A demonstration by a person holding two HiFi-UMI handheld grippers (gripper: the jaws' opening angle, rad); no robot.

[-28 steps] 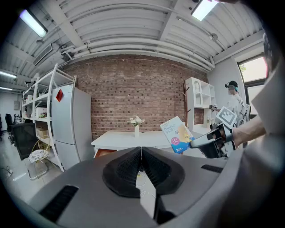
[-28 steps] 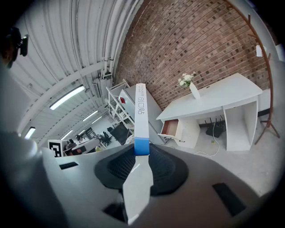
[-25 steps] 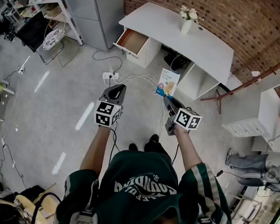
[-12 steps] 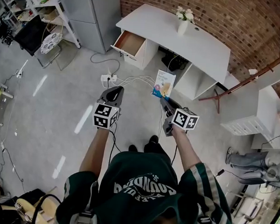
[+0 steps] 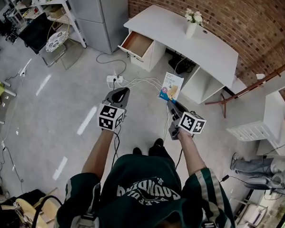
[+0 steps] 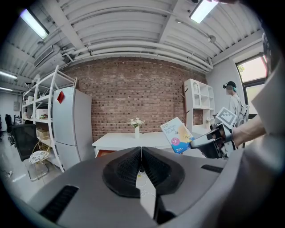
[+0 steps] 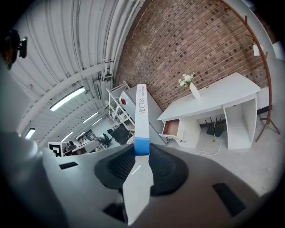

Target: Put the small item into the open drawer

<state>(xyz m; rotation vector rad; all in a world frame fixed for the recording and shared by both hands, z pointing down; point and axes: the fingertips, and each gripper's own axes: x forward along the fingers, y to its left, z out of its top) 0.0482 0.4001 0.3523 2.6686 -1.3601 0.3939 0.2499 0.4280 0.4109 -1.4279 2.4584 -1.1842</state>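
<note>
Head view from above: a person [image 5: 143,192] stands on a grey floor [image 5: 62,97] with a gripper in each hand, facing a white desk [image 5: 203,45] on the far side, whose drawer [image 5: 138,43] at its left end is pulled open. The right gripper [image 5: 170,101] has its jaws clamped on the lower edge of a small box [image 5: 172,85], flat, white and blue, held upright in the air well apart from the drawer. The left gripper [image 5: 120,91], beside it, has its jaws pressed together with nothing between them.

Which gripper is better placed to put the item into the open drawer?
Right. The right gripper clamps the small flat box, while the left gripper is shut and empty. The open drawer lies ahead of both.
</note>
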